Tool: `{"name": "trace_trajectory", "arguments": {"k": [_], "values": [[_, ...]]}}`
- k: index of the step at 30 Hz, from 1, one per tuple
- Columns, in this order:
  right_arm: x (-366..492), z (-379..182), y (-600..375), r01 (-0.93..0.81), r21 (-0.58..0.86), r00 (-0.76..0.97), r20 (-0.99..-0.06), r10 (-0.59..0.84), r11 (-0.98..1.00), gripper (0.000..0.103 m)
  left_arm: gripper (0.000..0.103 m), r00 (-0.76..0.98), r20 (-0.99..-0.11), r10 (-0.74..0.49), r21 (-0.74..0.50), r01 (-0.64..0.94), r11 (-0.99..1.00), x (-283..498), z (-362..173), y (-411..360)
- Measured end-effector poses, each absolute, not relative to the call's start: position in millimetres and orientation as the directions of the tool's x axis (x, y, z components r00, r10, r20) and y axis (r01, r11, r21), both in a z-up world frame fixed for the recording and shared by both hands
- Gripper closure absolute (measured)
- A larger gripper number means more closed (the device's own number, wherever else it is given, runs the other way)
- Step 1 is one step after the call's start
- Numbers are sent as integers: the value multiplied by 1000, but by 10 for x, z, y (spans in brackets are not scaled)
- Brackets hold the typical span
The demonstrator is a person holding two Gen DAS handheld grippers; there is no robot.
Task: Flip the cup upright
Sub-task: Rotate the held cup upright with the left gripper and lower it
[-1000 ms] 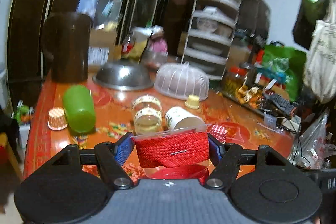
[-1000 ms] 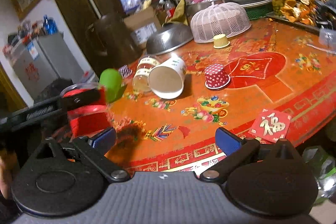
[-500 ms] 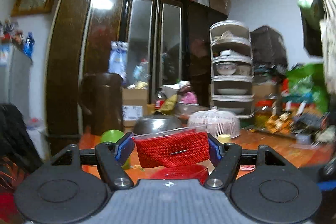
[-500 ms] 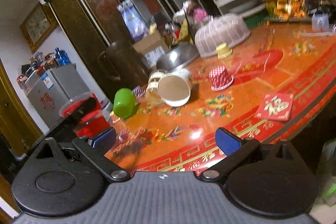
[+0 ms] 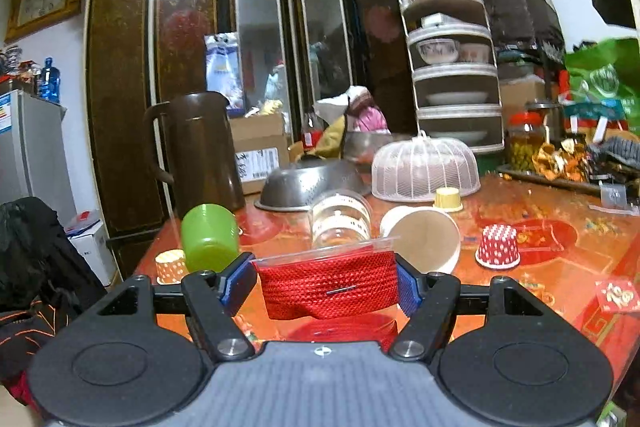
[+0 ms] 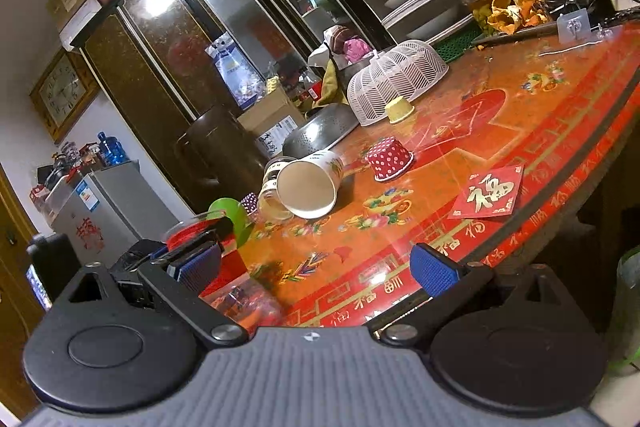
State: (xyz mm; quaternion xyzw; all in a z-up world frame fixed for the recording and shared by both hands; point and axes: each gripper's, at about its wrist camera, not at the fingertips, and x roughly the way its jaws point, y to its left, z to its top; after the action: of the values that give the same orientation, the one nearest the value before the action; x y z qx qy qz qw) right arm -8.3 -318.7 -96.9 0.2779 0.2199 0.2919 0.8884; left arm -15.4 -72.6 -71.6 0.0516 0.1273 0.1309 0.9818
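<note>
My left gripper [image 5: 325, 285] is shut on a clear plastic cup with a red woven sleeve [image 5: 328, 289], rim up, near the table's near left edge. In the right wrist view the same cup [image 6: 188, 233] shows at the left, held by the left gripper [image 6: 182, 259]. My right gripper [image 6: 316, 269] is open and empty above the table's front edge. A white paper cup [image 5: 420, 239] [image 6: 308, 189] lies on its side mid-table. A green cup [image 5: 208, 237] [image 6: 232, 217] lies on its side at the left.
A clear glass jar [image 5: 340, 219] lies beside the paper cup. A red dotted cup [image 5: 498, 247] [image 6: 390, 161] and a yellow cup [image 5: 448, 198] stand upside down. A steel colander [image 5: 308, 183], white mesh cover [image 5: 424, 167] and brown jug [image 5: 200, 151] stand at the back.
The left gripper has kept hold of the red cup while its view swung up to the cabinets and back down to the table. The right gripper has tilted and stayed open.
</note>
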Motion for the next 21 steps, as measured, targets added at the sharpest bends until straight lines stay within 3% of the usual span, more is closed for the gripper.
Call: {"name": "trace_trajectory", "arguments": {"k": [5,21], "values": [[-95,-995,-3202,-392,630,733,-227,641,671,1,29,919,-287,271,184,-225,957,-142,-739,-791],[-112,-992,-3116,-422,611,719,-224,658,670,1,23,947,-257,194,154,-158,975,-559,-857,-785]]}}
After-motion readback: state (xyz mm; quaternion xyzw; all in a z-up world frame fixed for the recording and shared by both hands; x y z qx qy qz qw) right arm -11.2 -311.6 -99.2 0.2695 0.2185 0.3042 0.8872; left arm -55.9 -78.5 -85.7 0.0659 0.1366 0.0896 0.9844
